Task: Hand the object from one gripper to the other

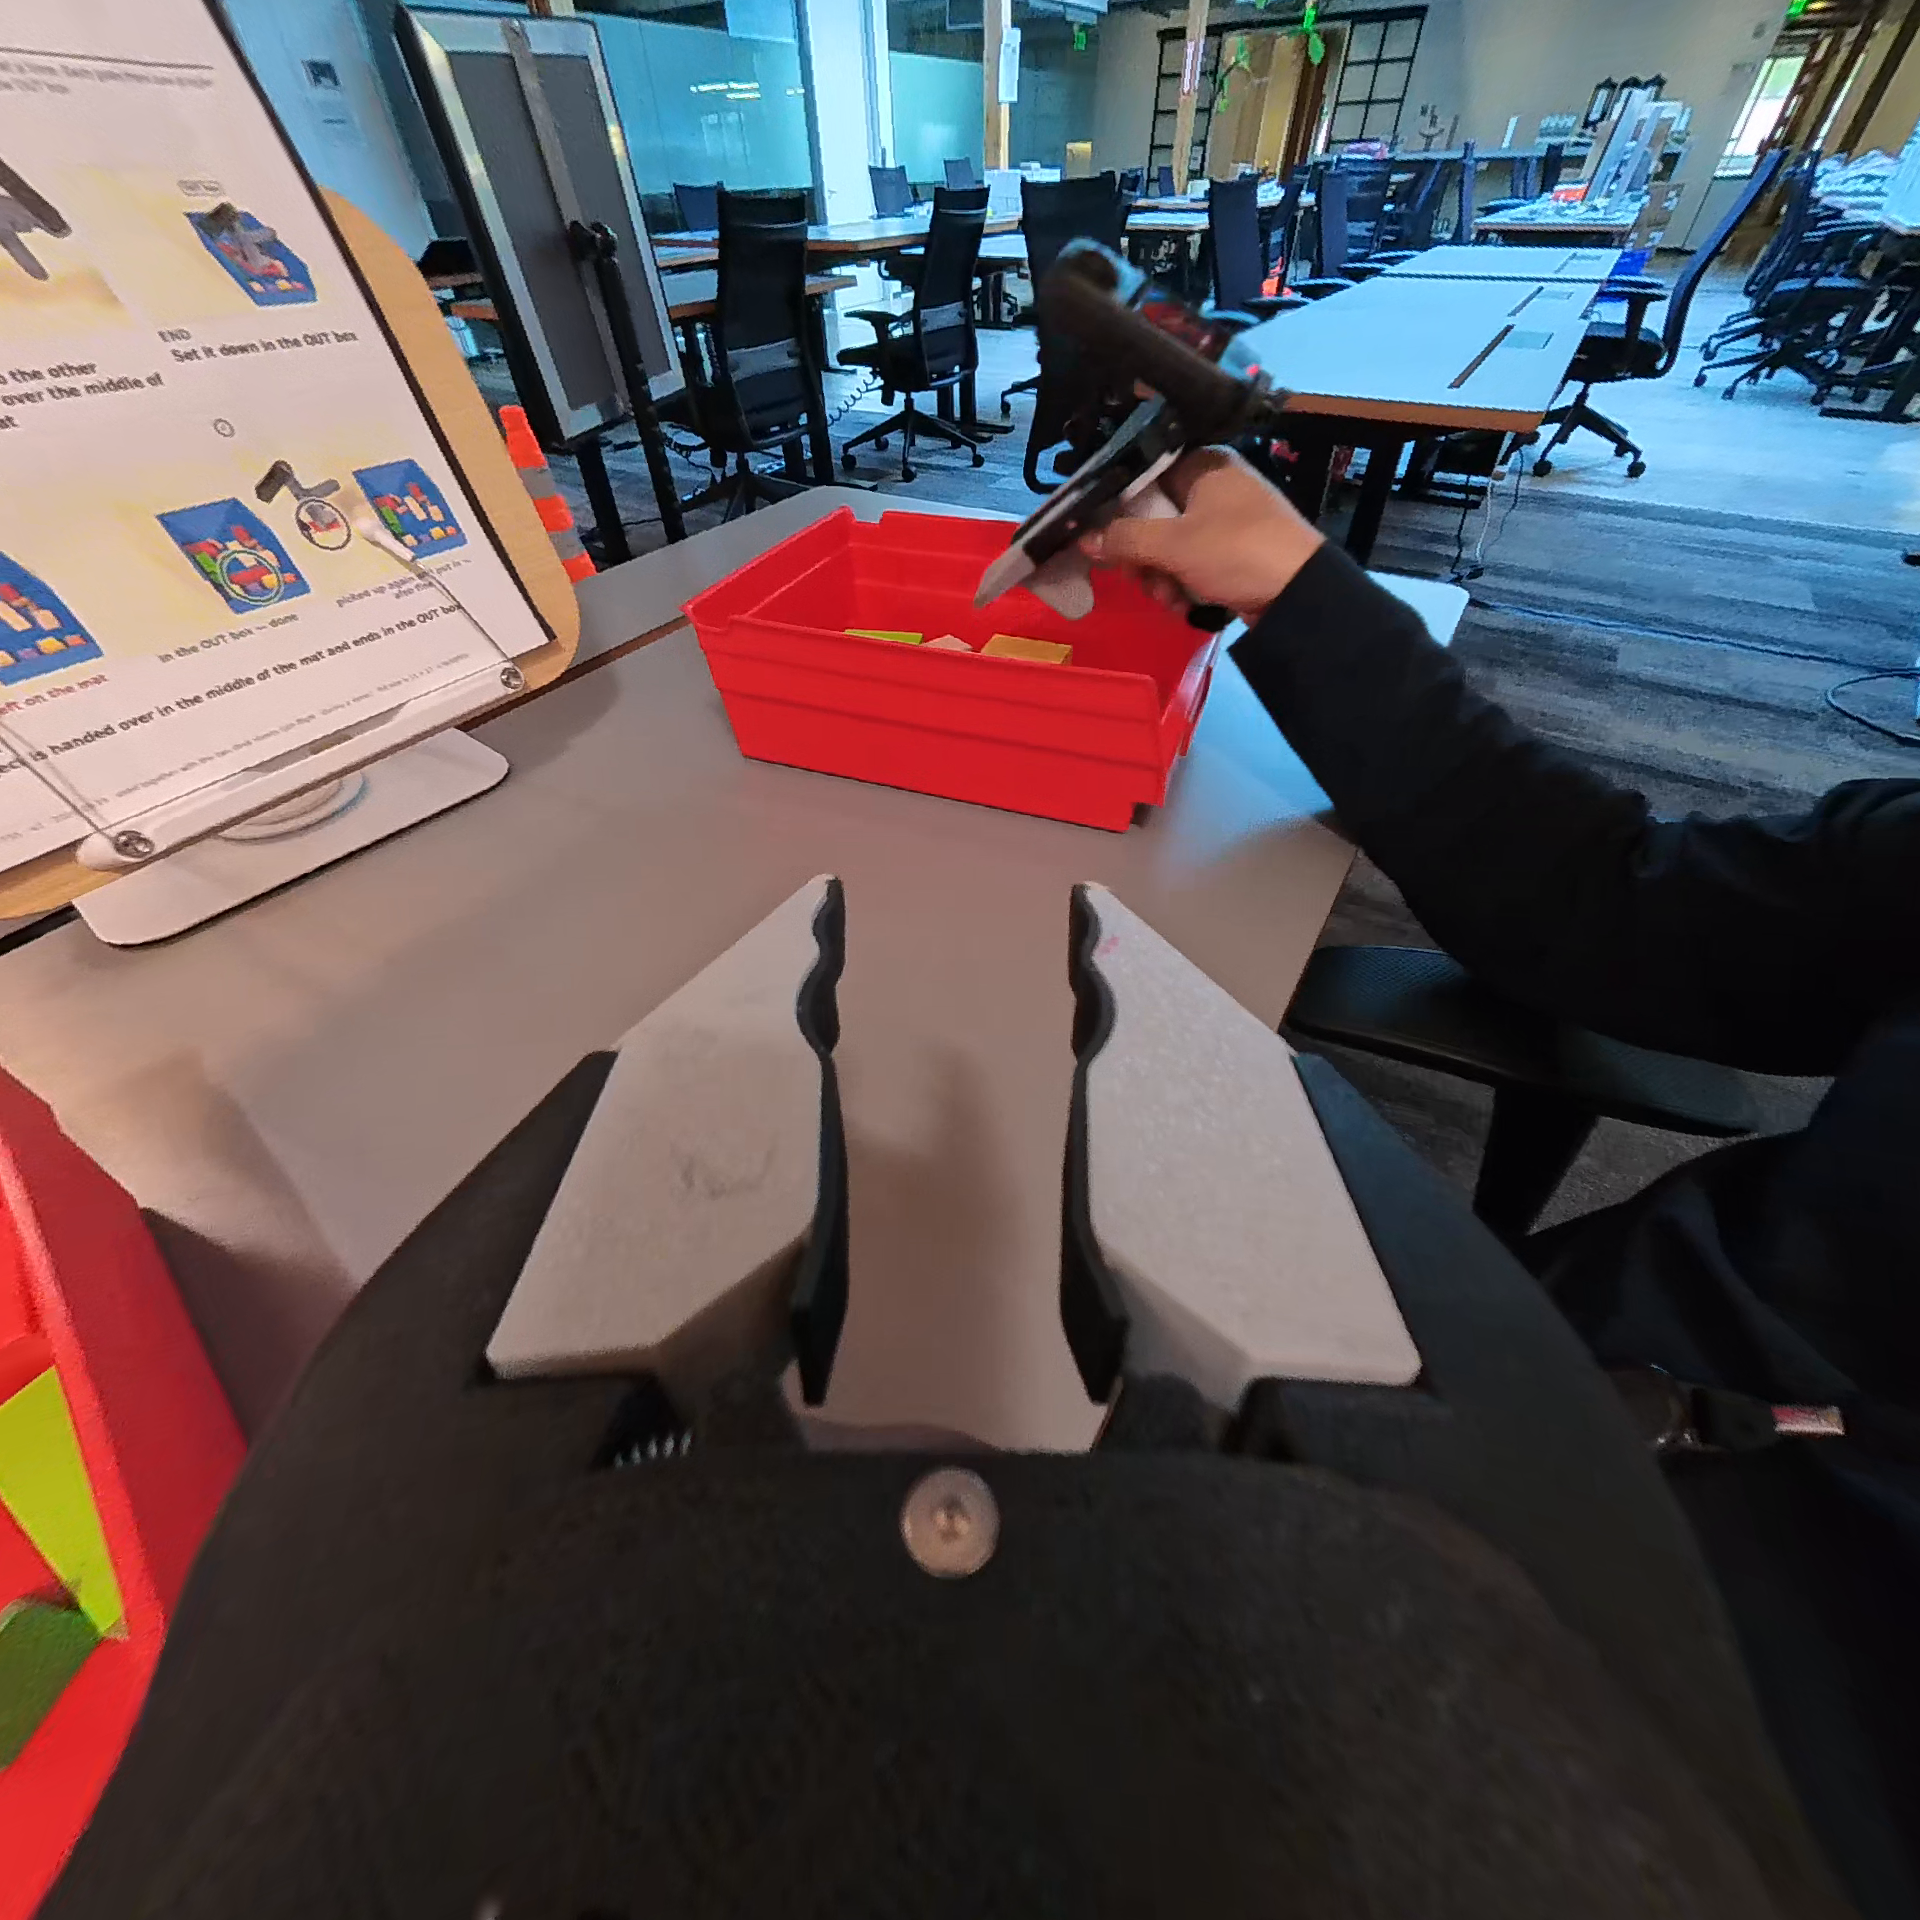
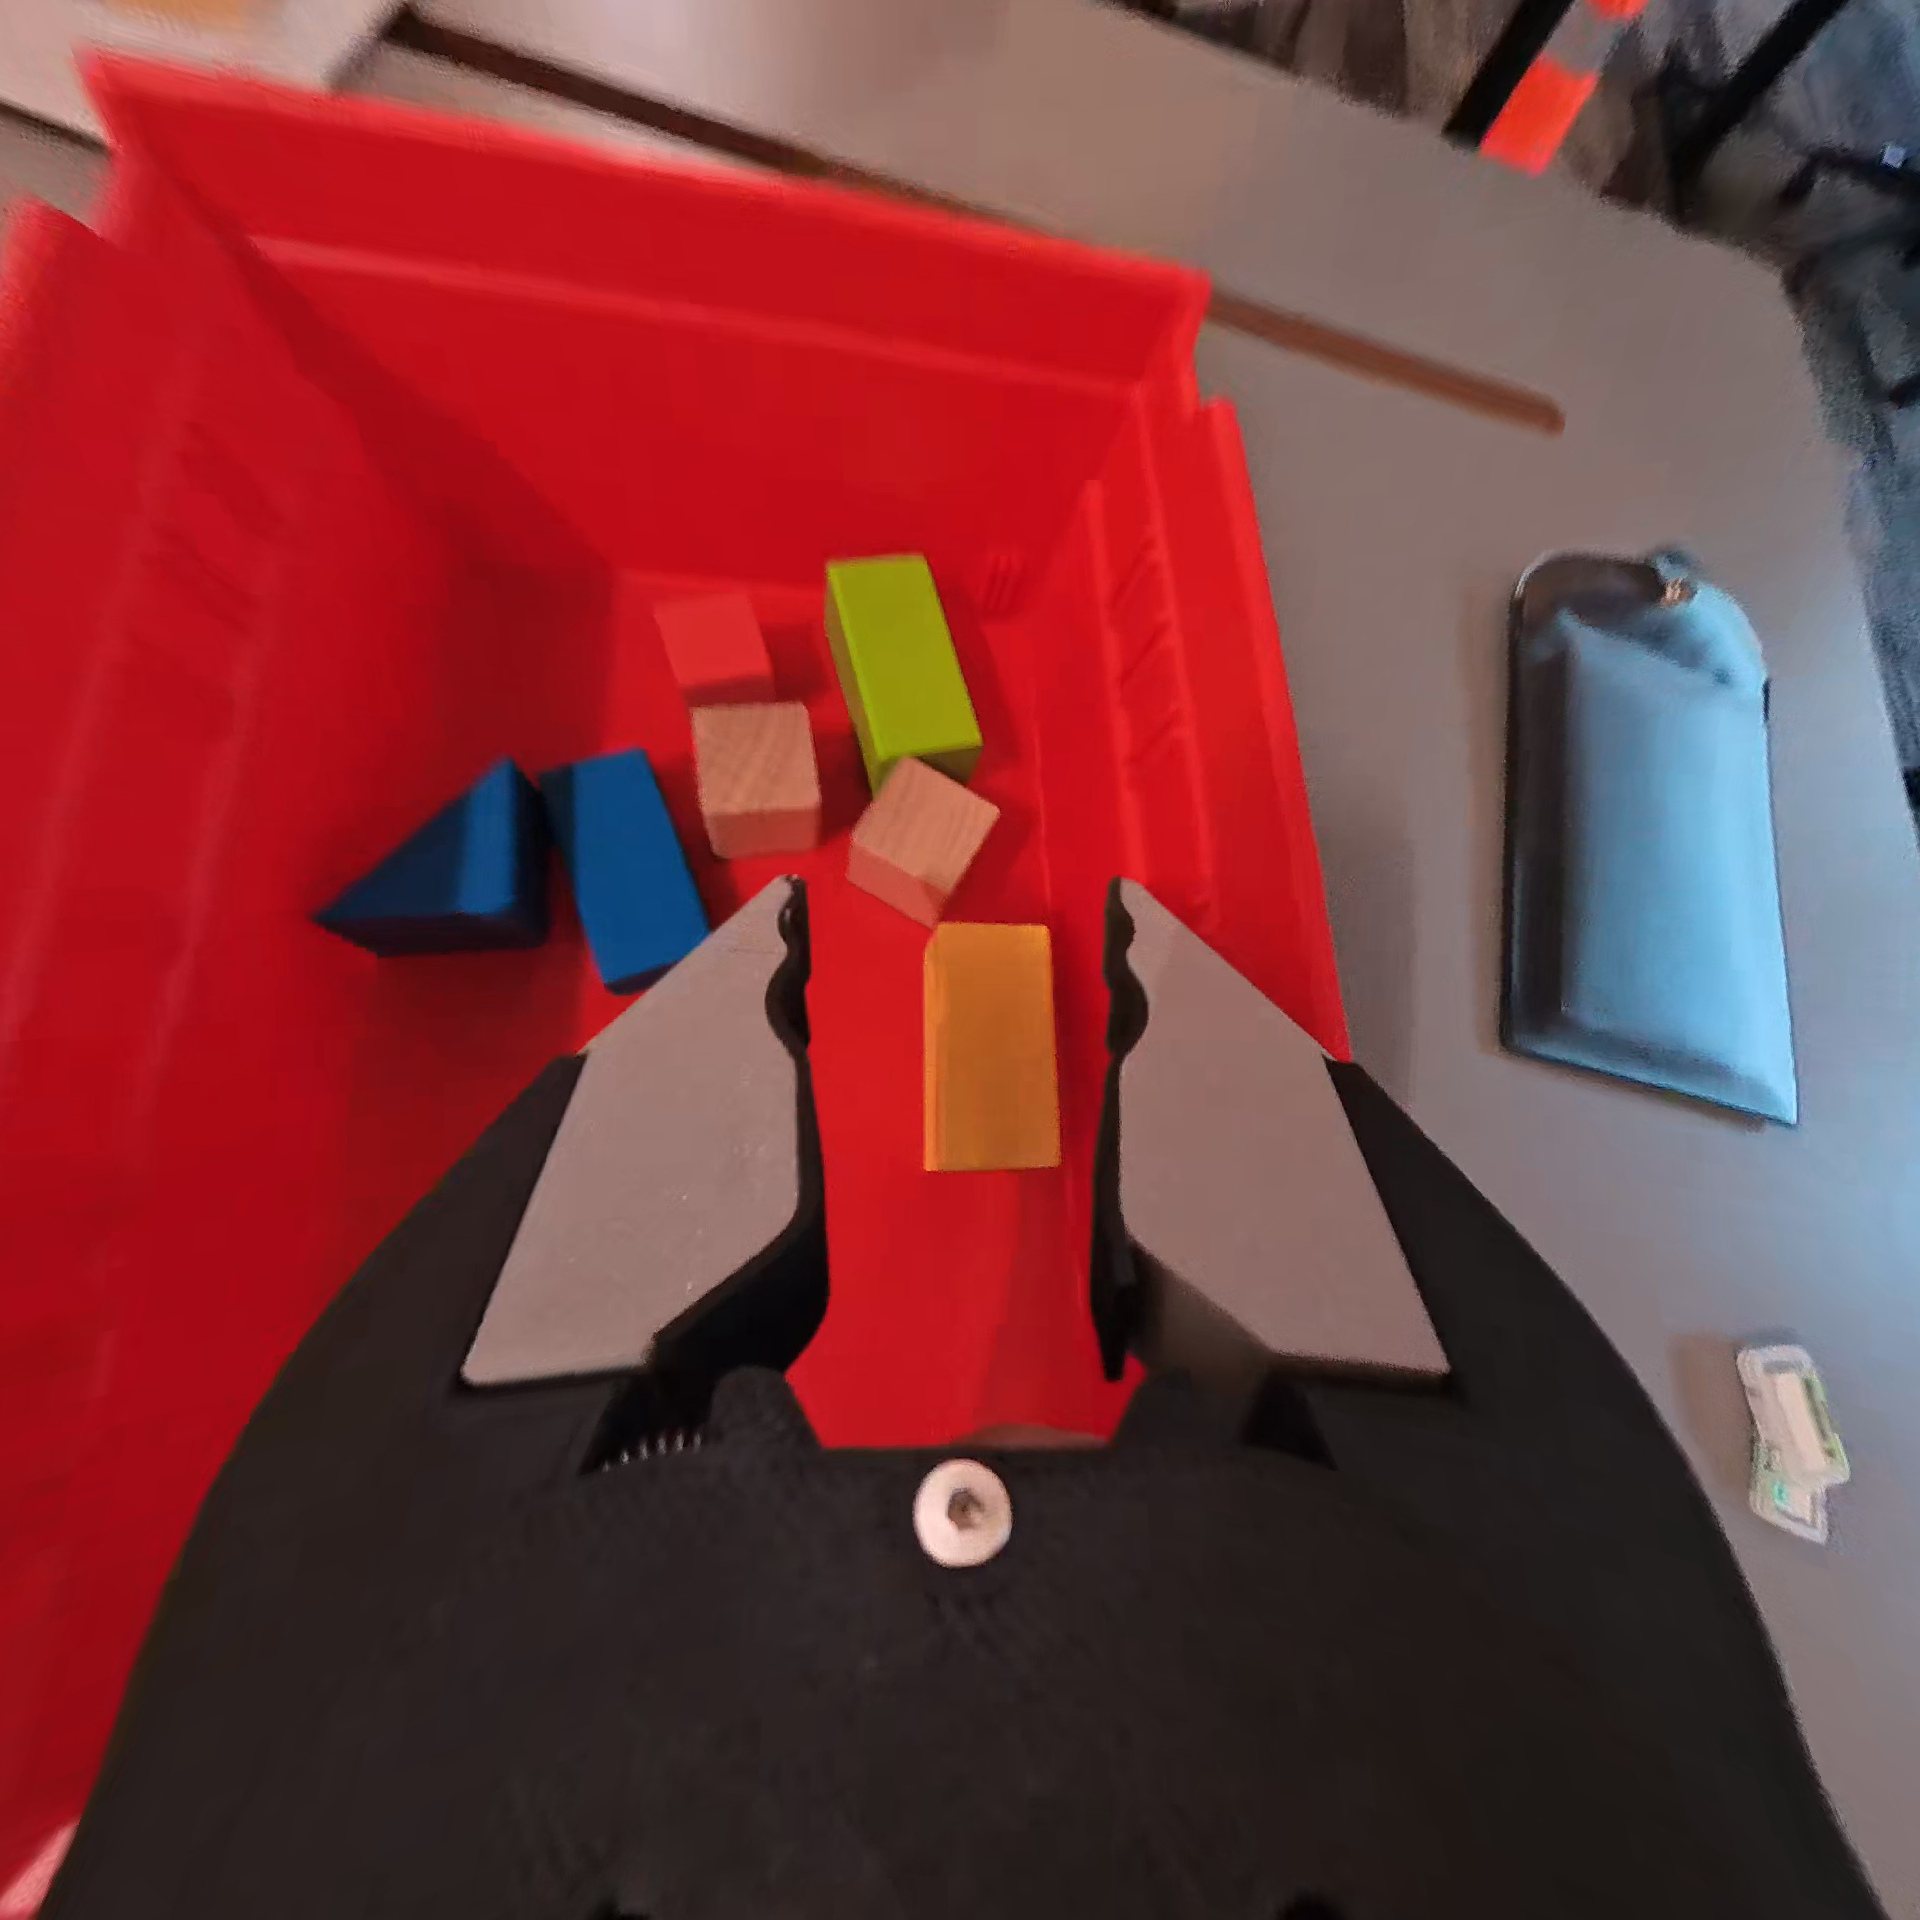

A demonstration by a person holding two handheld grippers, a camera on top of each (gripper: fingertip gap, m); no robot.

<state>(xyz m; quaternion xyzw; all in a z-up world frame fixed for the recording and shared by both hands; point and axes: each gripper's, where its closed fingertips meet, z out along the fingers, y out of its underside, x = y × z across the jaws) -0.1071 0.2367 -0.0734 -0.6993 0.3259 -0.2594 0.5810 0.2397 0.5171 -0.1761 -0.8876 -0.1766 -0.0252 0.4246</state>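
Orange block [image 2: 991,1044] in red bin [image 2: 312,623], below spread right gripper [image 2: 954,904]

The left wrist view sits low over the table [image 1: 436,1039], facing the red bin [image 1: 935,738] at 12 o'clock; the right wrist view looks steeply down into that bin [image 2: 727,395], close.

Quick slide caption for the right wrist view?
Open right gripper poised above a red bin of wooden blocks, the orange block lying between its fingers.
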